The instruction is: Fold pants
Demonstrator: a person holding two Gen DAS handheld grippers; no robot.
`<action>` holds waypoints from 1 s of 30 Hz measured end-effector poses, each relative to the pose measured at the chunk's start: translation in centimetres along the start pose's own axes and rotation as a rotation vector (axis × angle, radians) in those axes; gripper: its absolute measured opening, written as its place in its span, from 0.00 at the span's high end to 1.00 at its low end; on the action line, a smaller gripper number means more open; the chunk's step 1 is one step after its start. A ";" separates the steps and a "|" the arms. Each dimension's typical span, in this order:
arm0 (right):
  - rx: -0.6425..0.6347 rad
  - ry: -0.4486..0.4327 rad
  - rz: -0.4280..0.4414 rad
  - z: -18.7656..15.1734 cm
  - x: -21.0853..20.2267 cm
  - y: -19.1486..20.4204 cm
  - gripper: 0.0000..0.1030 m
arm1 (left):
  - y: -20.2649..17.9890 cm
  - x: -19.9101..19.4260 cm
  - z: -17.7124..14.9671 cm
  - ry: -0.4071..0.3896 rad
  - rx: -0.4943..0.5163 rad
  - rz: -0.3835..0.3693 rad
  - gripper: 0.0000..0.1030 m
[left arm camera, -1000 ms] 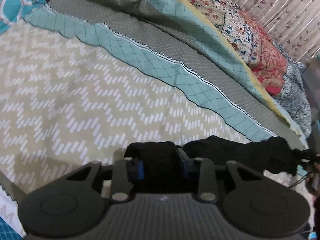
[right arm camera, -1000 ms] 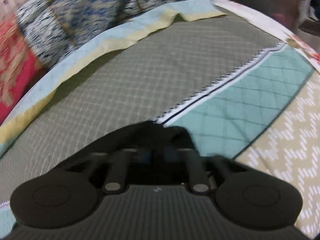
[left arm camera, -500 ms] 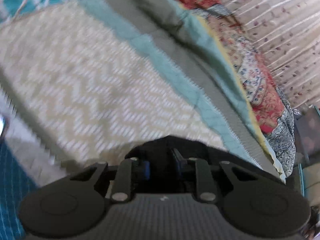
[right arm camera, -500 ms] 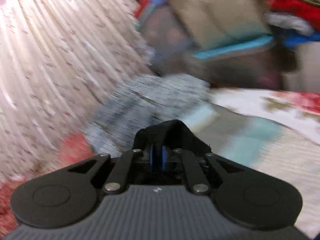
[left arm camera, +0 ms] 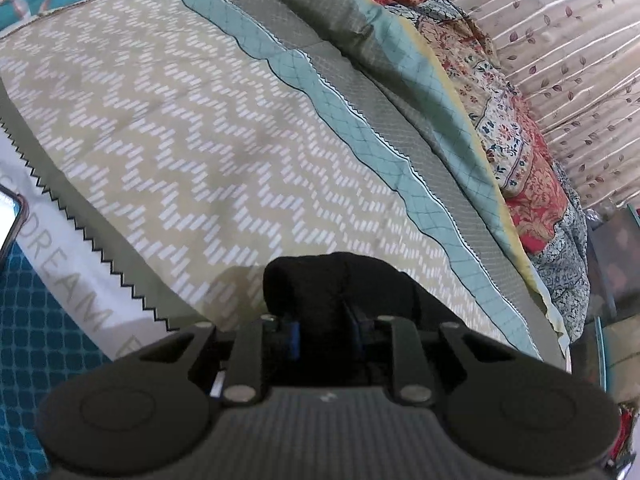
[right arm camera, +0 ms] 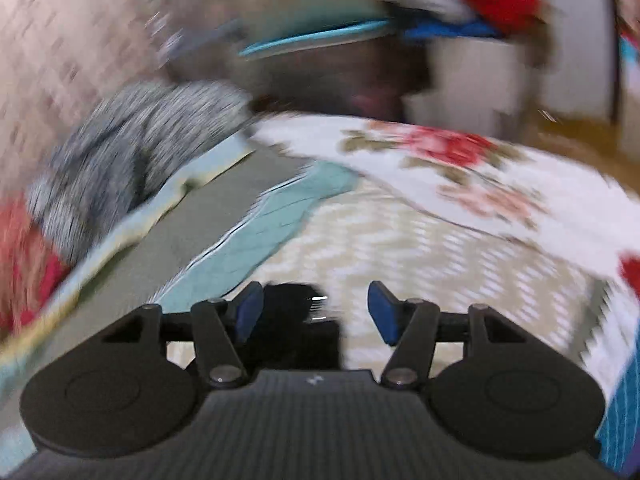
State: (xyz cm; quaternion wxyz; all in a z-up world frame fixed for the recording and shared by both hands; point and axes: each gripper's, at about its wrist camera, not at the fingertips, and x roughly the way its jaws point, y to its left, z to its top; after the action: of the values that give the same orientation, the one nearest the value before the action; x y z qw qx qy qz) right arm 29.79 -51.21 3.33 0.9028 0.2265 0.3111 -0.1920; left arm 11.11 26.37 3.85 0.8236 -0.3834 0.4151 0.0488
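The black pants are bunched between the blue pads of my left gripper, which is shut on them above the beige zigzag bedspread. In the right wrist view, which is motion-blurred, my right gripper is open, its blue pads spread wide. A dark piece of the pants shows low between the jaws, by the left pad; I cannot tell whether it touches.
A teal and grey quilt border crosses the bed. Floral pillows lie along the curtain. A phone lies at the left edge. A floral sheet and blurred furniture with clothes lie beyond the right gripper.
My right gripper has opened and let go of the pants while swinging fast. My left gripper stays shut on the pants and has moved over the bedspread.
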 end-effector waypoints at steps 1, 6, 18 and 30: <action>-0.026 0.033 -0.005 -0.1 0.9 1.1 0.40 | 0.1 0.1 -0.1 0.002 -0.005 0.002 0.80; -0.052 0.163 -0.099 -1.4 6.9 3.9 0.49 | 0.4 0.3 0.0 0.015 -0.013 0.009 0.80; 0.203 -0.148 0.286 1.3 -3.3 -3.0 0.89 | 0.5 0.3 0.1 0.011 -0.023 0.003 0.80; 0.095 0.011 -0.057 -1.1 -3.0 -3.8 0.67 | 0.4 0.2 0.0 0.019 -0.015 0.007 0.80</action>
State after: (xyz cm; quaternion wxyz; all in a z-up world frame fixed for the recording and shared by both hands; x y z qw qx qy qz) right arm 25.24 -53.16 3.38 0.8835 0.2613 0.3128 -0.2308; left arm 11.08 26.57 3.42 0.8166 -0.3885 0.4238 0.0514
